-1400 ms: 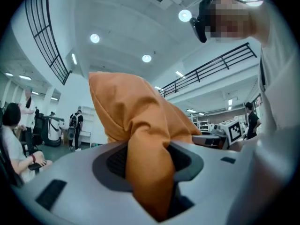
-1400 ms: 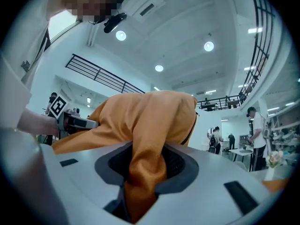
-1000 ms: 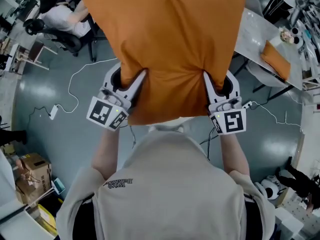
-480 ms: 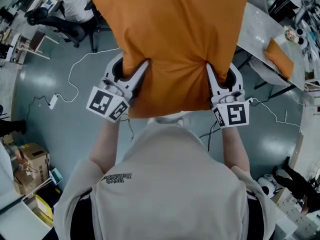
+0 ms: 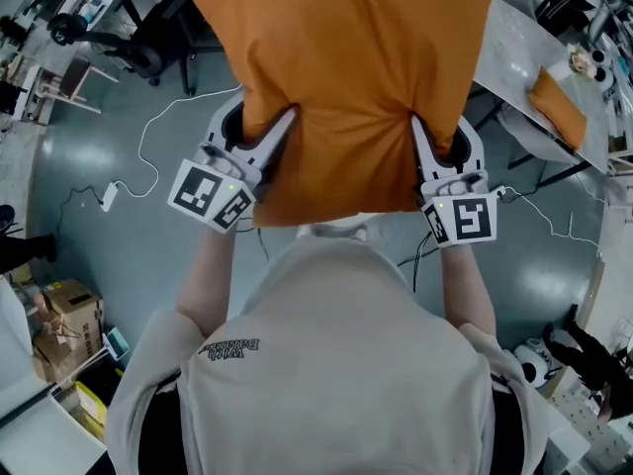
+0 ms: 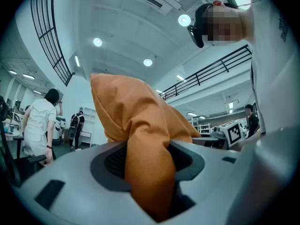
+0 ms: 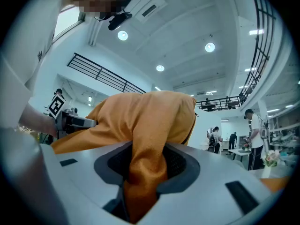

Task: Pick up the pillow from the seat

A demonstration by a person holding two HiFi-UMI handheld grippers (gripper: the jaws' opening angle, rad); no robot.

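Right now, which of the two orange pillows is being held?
The large pillow at top centre: the left gripper and right gripper both pinch its lower edge. The other pillow lies apart at the right, untouched.

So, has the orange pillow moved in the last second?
No. In the head view the pillow and the white adapter at left both sit slightly higher than before, the gap between them unchanged: the camera tilted, not the pillow.
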